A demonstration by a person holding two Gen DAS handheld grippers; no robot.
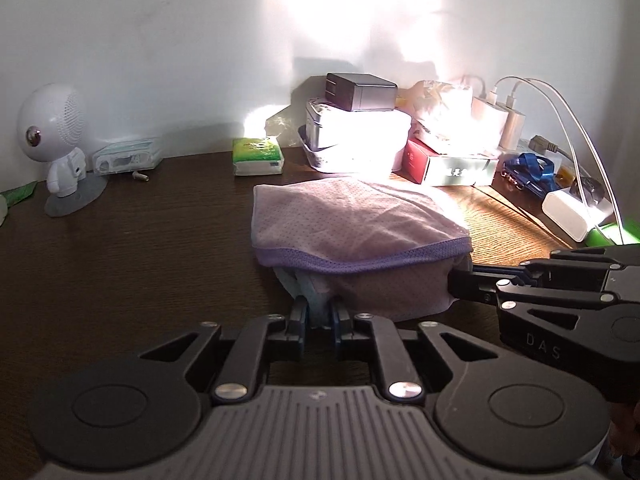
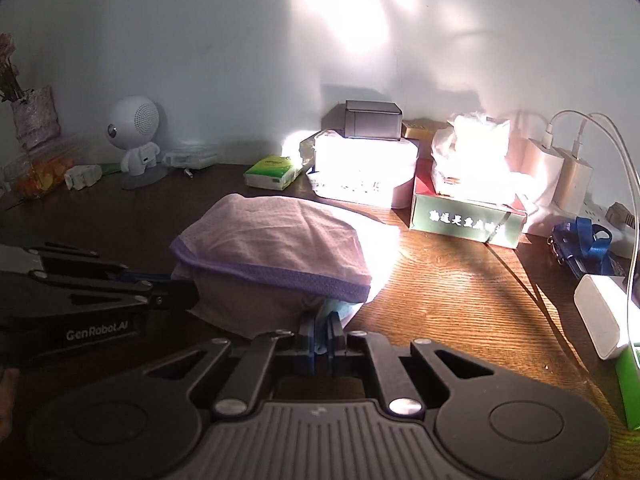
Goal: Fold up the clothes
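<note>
garment [image 1: 352, 216]: 1, folded on desk [image 1: 132, 248] | left gripper [image 1: 319, 314]: jaws clamp its pale-blue edge | right gripper [image 2: 321, 334]: jaws likewise | chargers [image 2: 560, 168]: 2

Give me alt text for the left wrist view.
The left gripper pinches the near edge of a folded lilac garment on a dark wooden table, with the right gripper clamping its right side. Boxes and chargers line the wall.
</note>
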